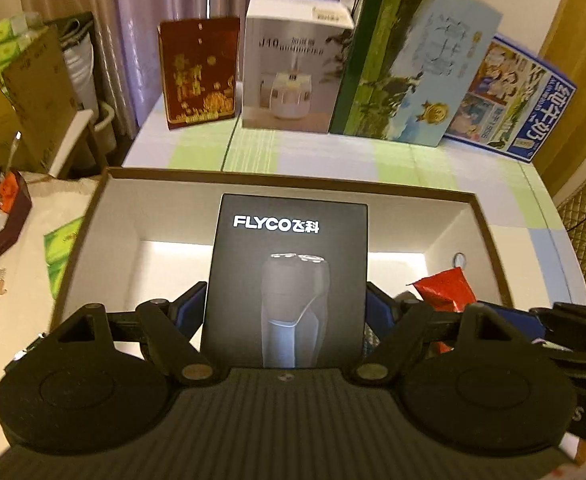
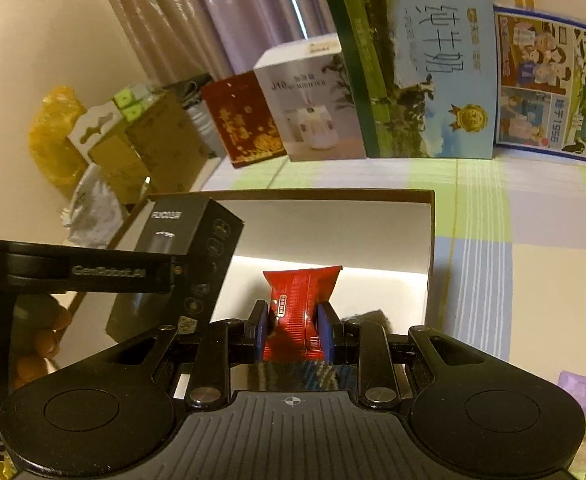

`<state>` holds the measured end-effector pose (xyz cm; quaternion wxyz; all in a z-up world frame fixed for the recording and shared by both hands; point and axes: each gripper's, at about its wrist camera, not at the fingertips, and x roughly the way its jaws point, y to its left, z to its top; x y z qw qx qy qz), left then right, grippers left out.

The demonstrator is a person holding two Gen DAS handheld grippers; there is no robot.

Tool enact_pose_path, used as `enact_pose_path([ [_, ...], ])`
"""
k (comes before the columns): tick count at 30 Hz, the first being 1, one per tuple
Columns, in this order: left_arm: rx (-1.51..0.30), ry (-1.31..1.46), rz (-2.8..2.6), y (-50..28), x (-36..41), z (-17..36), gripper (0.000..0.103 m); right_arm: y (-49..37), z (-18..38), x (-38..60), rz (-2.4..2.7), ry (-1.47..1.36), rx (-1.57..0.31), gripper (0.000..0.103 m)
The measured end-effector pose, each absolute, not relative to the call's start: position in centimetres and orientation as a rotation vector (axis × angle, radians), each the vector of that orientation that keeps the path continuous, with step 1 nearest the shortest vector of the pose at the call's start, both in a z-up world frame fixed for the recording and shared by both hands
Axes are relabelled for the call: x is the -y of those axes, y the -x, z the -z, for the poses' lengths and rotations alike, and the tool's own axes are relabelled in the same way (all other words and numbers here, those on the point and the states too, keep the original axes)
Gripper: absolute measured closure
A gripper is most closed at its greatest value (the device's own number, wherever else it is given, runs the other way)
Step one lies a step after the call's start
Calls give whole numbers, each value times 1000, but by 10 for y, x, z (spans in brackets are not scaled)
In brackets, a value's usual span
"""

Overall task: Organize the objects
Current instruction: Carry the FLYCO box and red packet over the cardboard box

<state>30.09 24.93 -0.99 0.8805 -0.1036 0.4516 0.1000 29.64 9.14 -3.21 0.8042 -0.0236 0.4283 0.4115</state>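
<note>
- Left wrist view: left gripper [image 1: 285, 312] clamped by its blue pads on tall black cardboard shaver box [image 1: 287, 280], held upright over open brown-rimmed white-lined carton [image 1: 293, 185].
- Red foil snack packet [image 1: 445, 290] visible at right, over the carton's right end.
- Risk: grip sits low on a tall box; could tip or twist on release, or catch the carton's near wall if lowered crooked.
- Right wrist view: right gripper [image 2: 292, 334] pinched narrow on the red foil snack packet [image 2: 299, 304], above the carton floor [image 2: 385, 284].
- Black shaver box [image 2: 181, 264] and left gripper body just beside, at left.
- Risk: both loads heading for the same carton; possible collision between the tools; slick foil could slip.
- Surroundings: row of upright boxes — dark red [image 2: 243, 118], white humidifier [image 2: 313, 102], green-blue milk [image 2: 417, 68] — well behind on checked cloth [image 2: 533, 220]; not in the way.
</note>
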Motion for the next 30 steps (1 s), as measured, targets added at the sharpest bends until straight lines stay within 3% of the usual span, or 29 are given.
enact_pose_path([
  [15, -1056, 237, -223, -350, -274, 70, 26, -320, 58, -125, -830, 71, -981, 79],
  [30, -1057, 180, -224, -344, -294, 63, 21, -330, 69, -148, -830, 62, -987, 79],
])
